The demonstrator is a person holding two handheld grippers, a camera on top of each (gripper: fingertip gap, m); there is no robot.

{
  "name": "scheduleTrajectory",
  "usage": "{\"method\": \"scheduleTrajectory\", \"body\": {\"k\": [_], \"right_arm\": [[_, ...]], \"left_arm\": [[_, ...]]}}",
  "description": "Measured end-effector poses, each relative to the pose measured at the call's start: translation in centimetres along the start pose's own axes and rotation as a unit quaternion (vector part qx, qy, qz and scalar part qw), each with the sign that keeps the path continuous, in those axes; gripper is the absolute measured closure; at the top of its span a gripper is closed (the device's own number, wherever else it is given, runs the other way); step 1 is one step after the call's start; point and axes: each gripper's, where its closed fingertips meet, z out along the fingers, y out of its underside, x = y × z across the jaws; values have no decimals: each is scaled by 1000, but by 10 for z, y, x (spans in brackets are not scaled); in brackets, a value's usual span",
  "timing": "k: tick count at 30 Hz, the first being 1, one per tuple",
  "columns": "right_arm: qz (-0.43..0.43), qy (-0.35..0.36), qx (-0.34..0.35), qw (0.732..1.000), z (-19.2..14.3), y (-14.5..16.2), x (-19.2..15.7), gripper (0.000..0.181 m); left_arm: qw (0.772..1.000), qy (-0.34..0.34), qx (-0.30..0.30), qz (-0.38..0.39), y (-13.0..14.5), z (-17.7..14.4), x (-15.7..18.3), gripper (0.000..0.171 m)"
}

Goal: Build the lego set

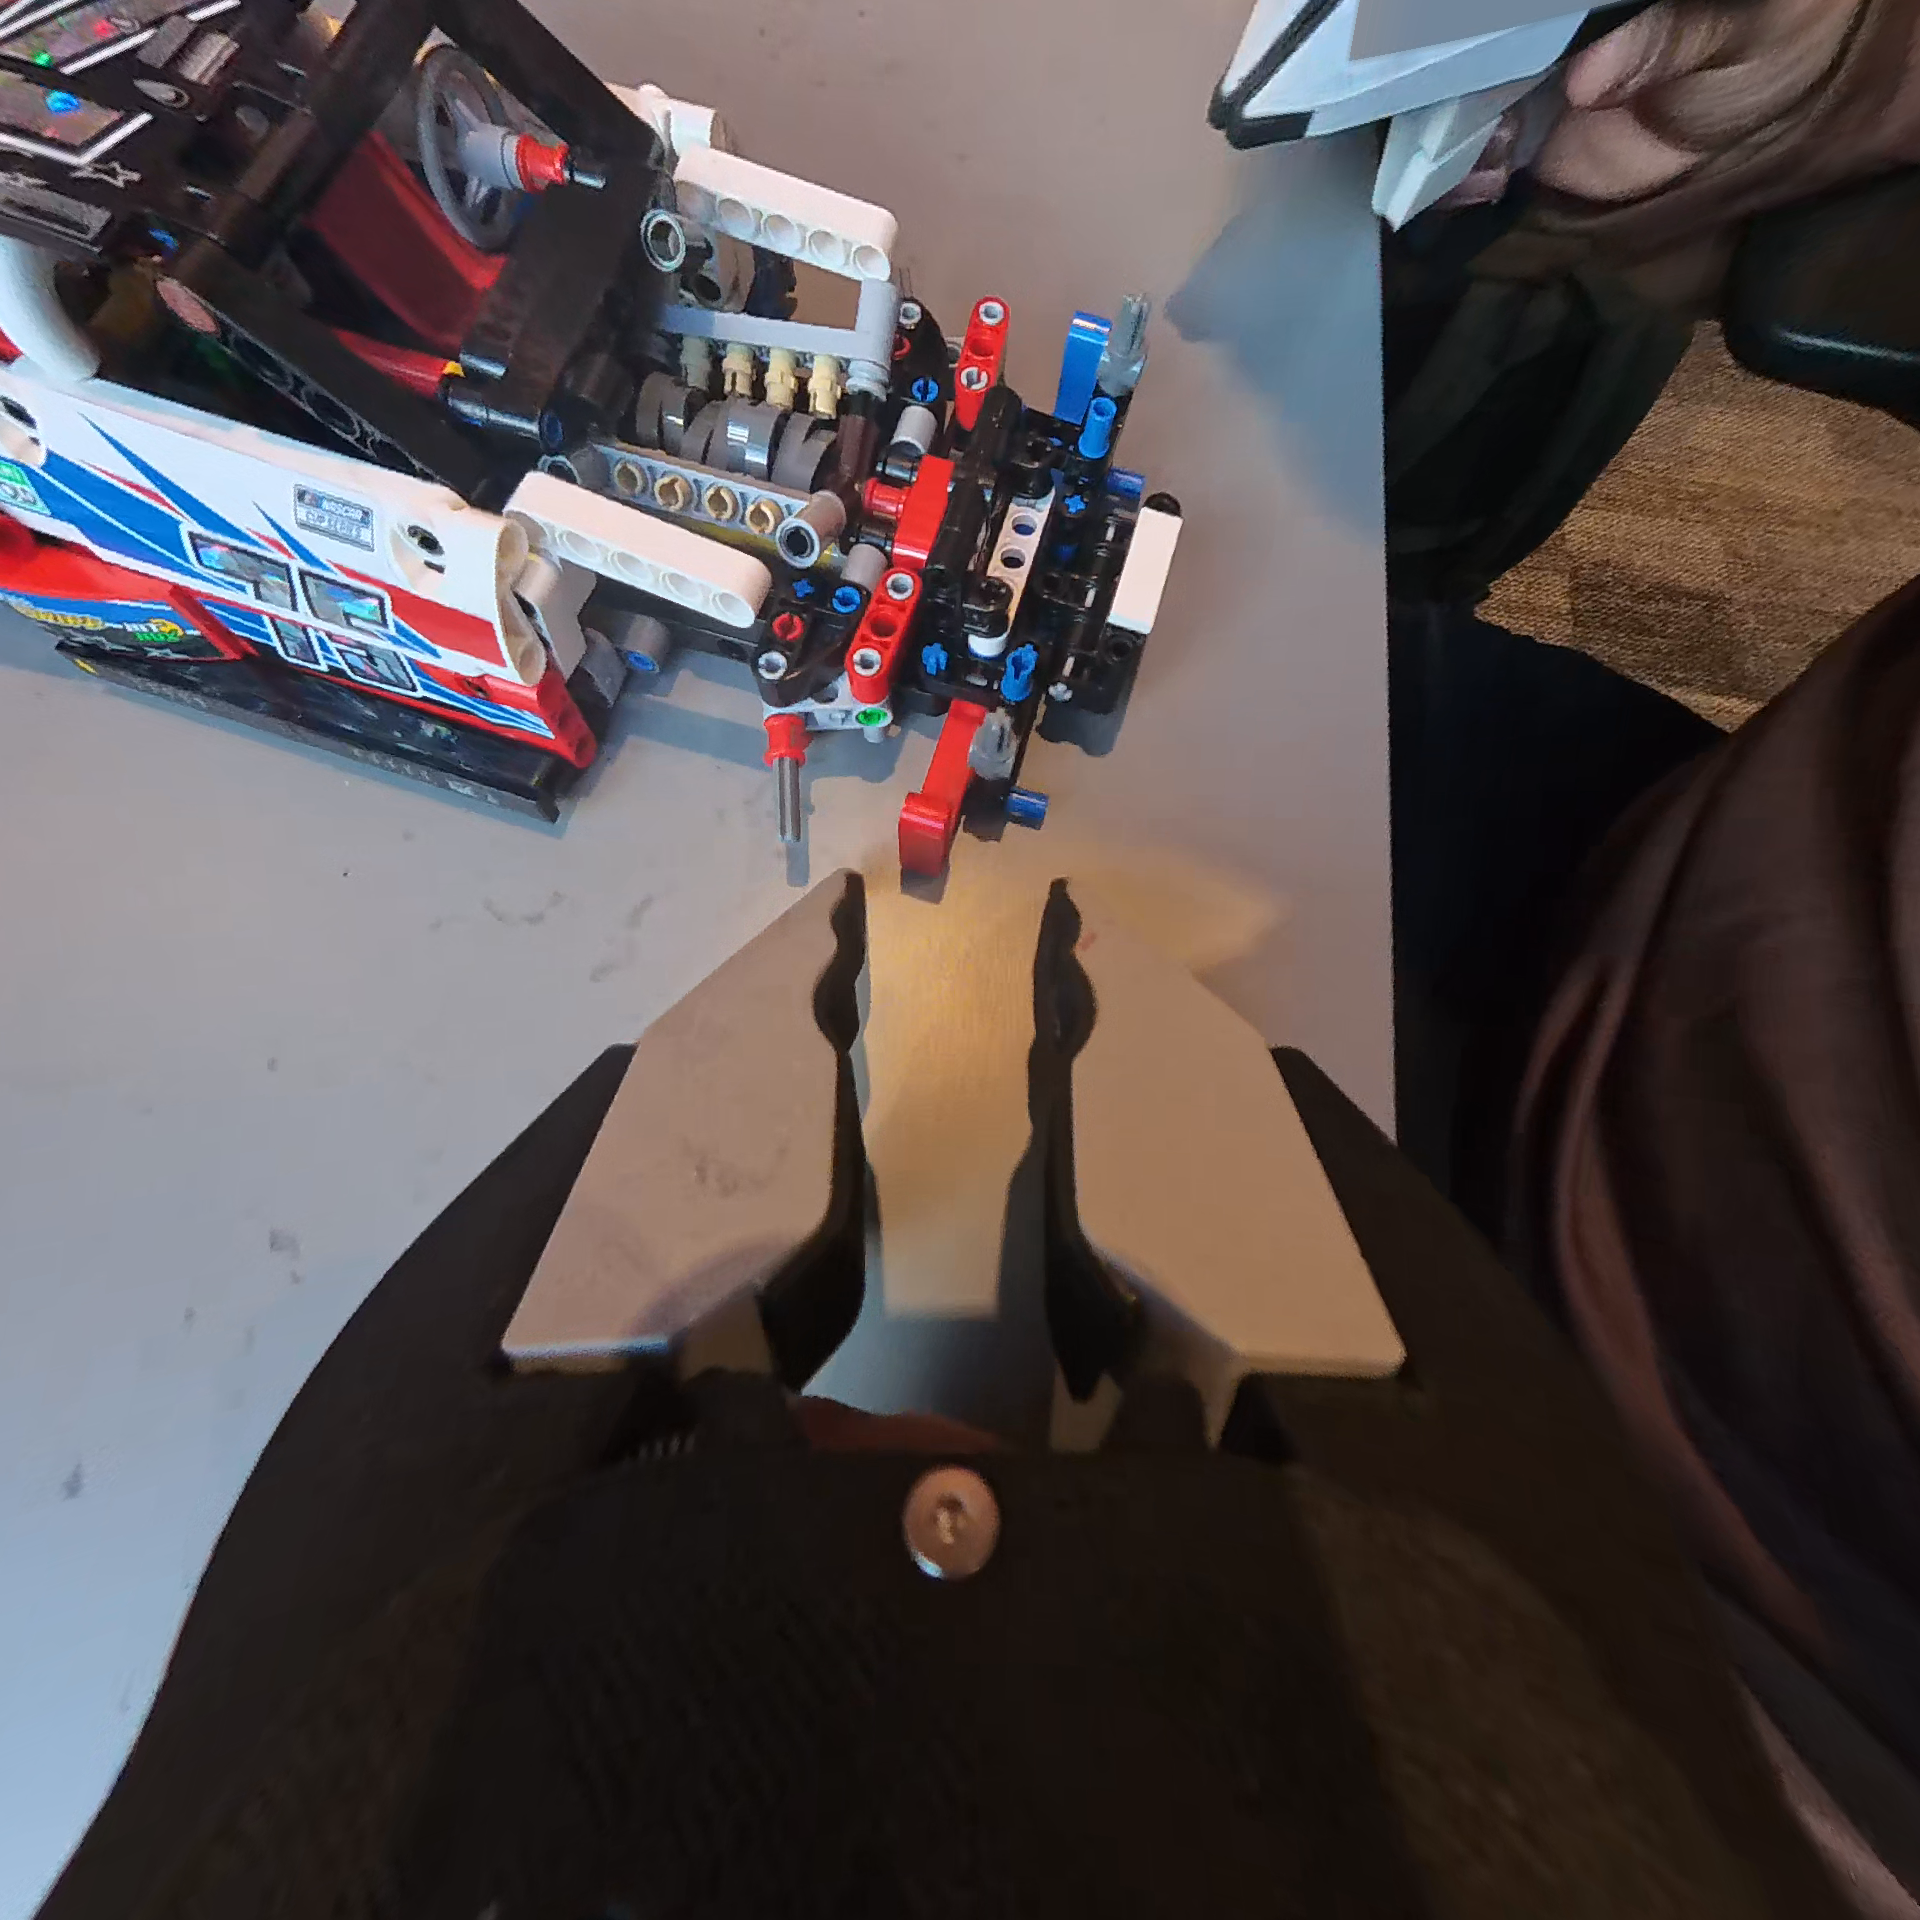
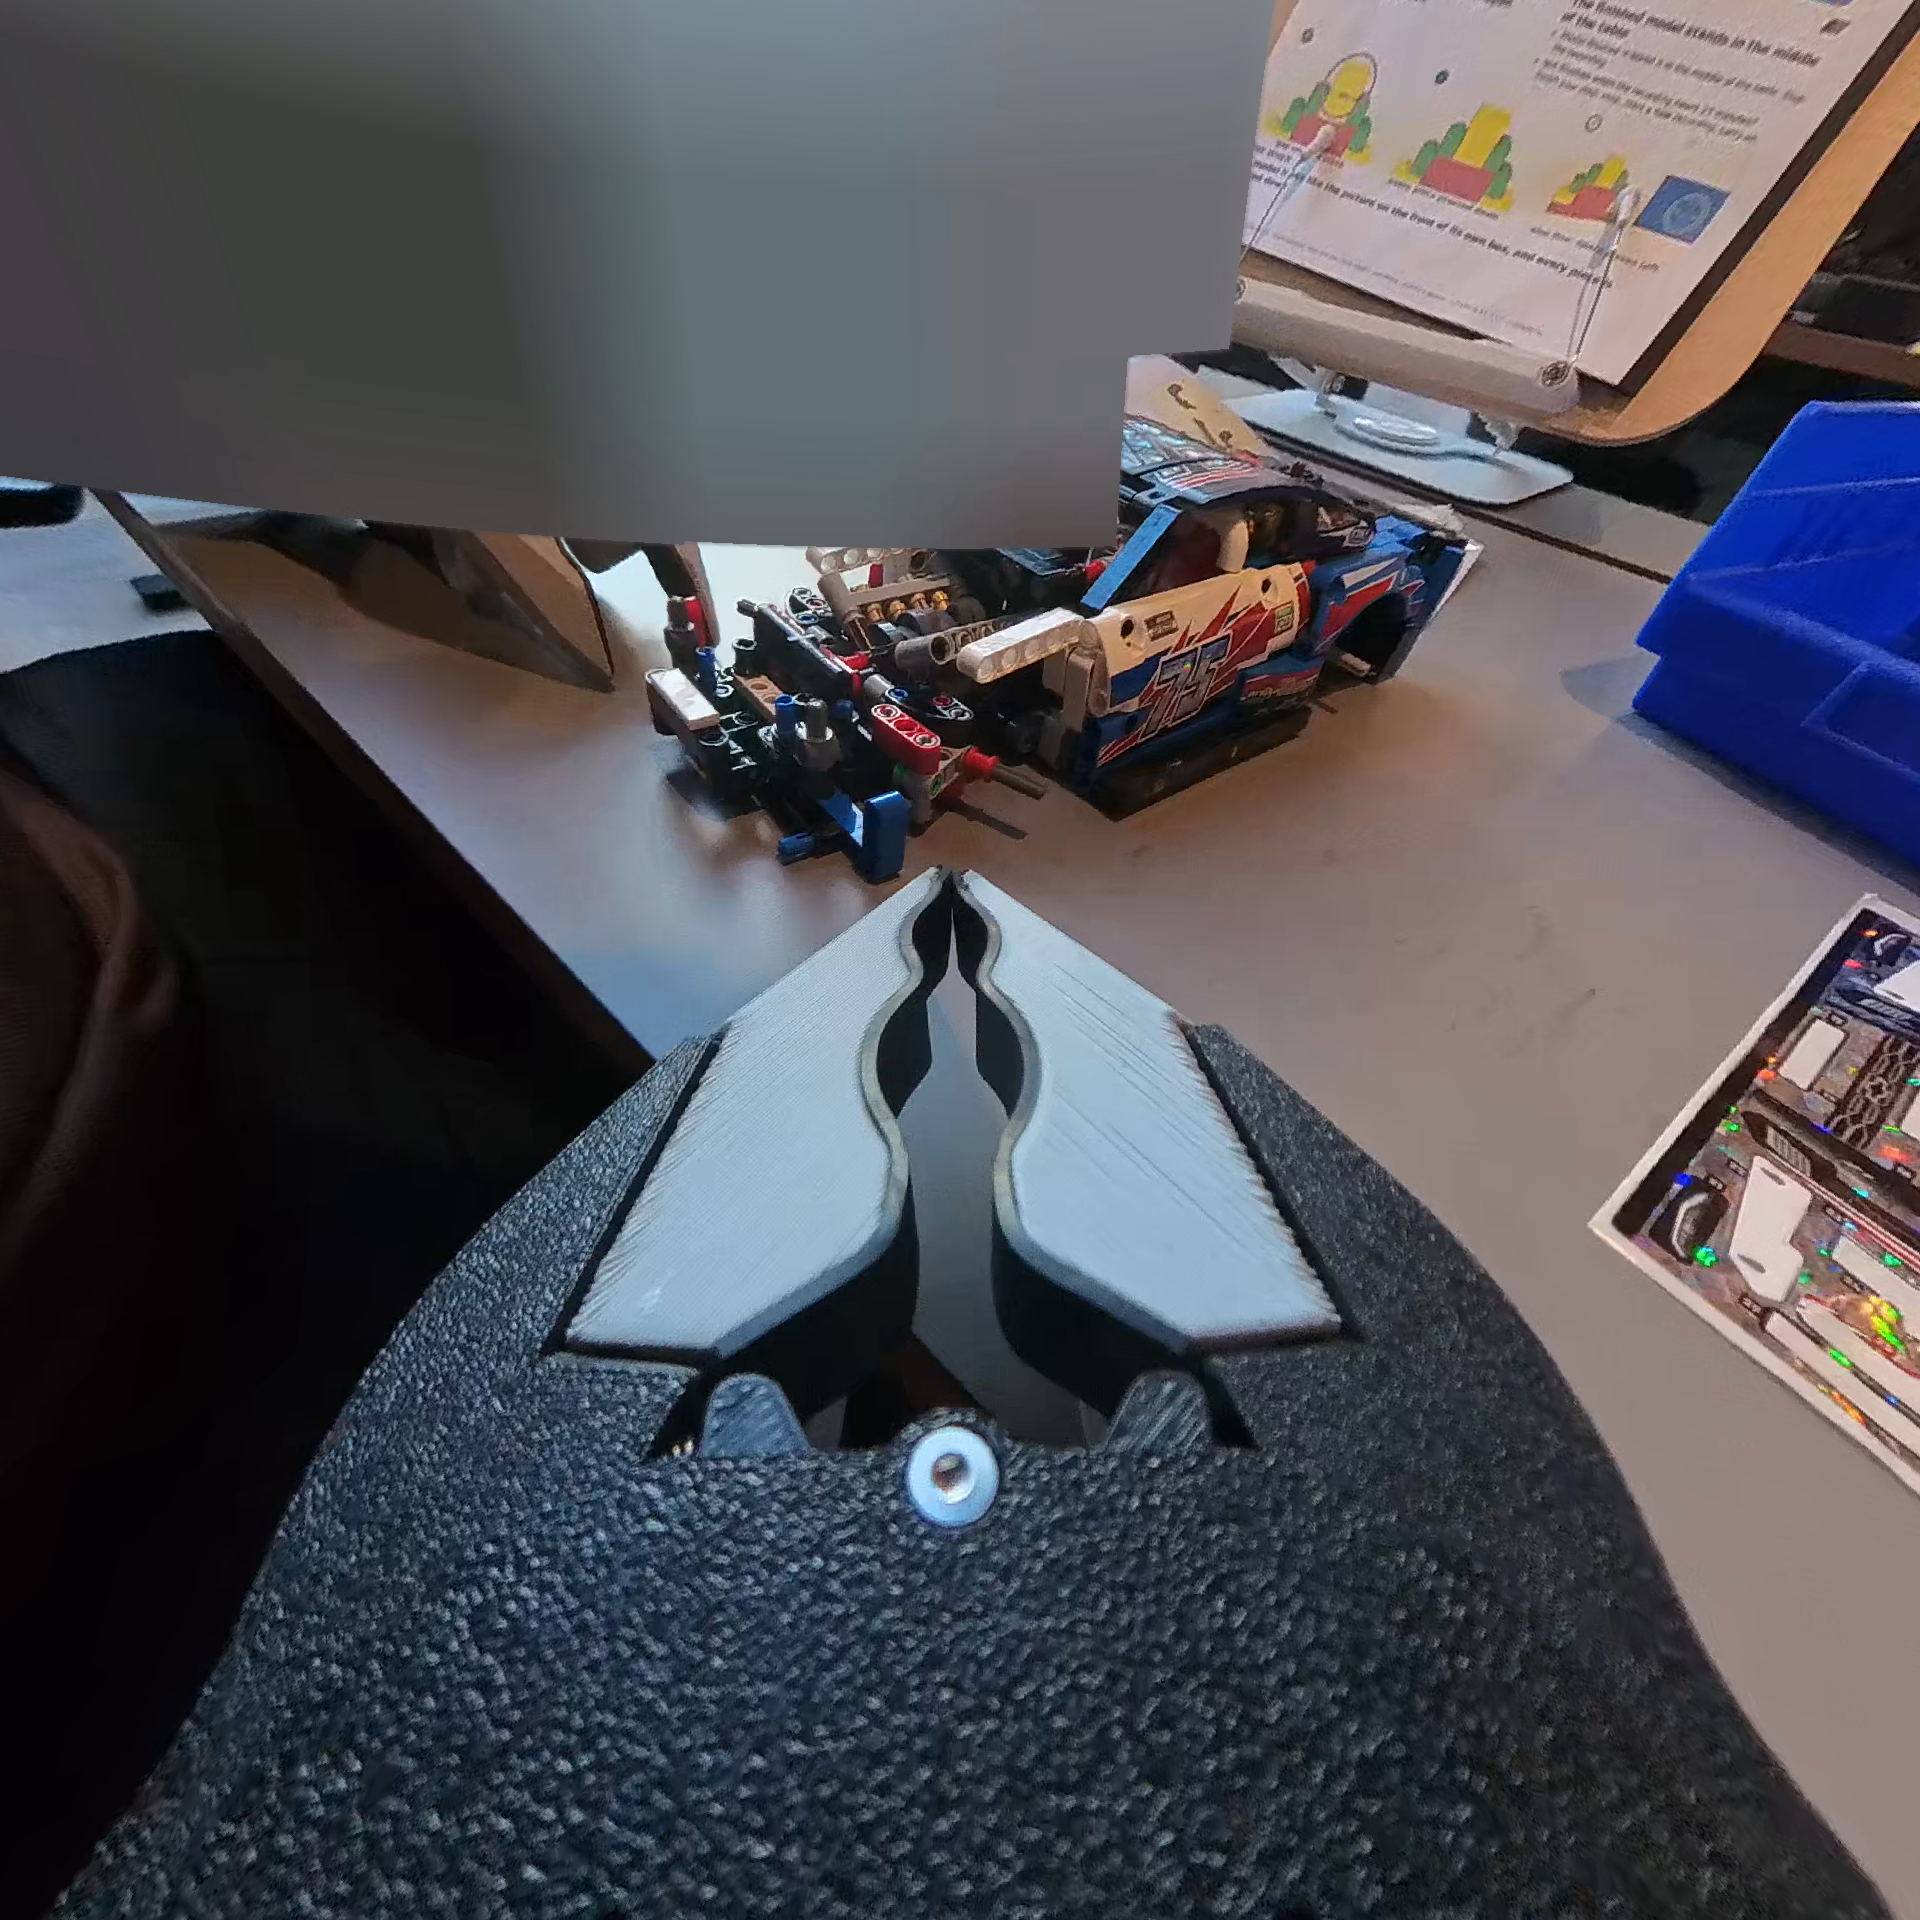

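A part-built lego race car with white, red and blue panels lies on the grey table. Its open front frame of black, red and blue beams points toward the table edge. A red lever sticks out of the frame toward me. My left gripper is open and empty, just short of that lever. In the right wrist view the car sits ahead, with a blue beam nearest. My right gripper is shut and empty, a short way from the blue beam.
A sticker sheet lies at the right on the table. A blue parts bin stands at the far right. An instruction sheet on a stand is behind the car. The table edge runs close on the right, by a person's clothing. The tips of one gripper are about 15 cm away from the tips of the other.
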Motion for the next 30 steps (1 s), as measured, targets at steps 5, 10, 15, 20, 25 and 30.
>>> {"method": "scheduleTrajectory", "body": {"k": [5, 10, 15, 20, 25, 30], "right_arm": [[12, -38, -47, 998, 9, -2, -5, 181], [-3, -61, -93, 994, 26, -24, -9, 181], [-25, -78, -166, 983, 48, -33, -15, 181], [-34, -107, -250, 962, 59, -29, -27, 181], [-58, -112, -336, 933, 65, -15, -25, 181], [-41, -138, -385, 912, 68, -6, -27, 181]], "left_arm": [[1000, 3, 16, 11, -7, 0, 2, 140], [999, 3, 36, 27, -14, -1, 5, 141], [998, 5, 53, 25, -21, -2, 4, 144], [998, 35, 47, 0, -21, 0, 4, 145], [999, 30, 44, -2, -21, 2, -1, 156], [1000, 21, 23, 3, -17, 6, -6, 164]]}}
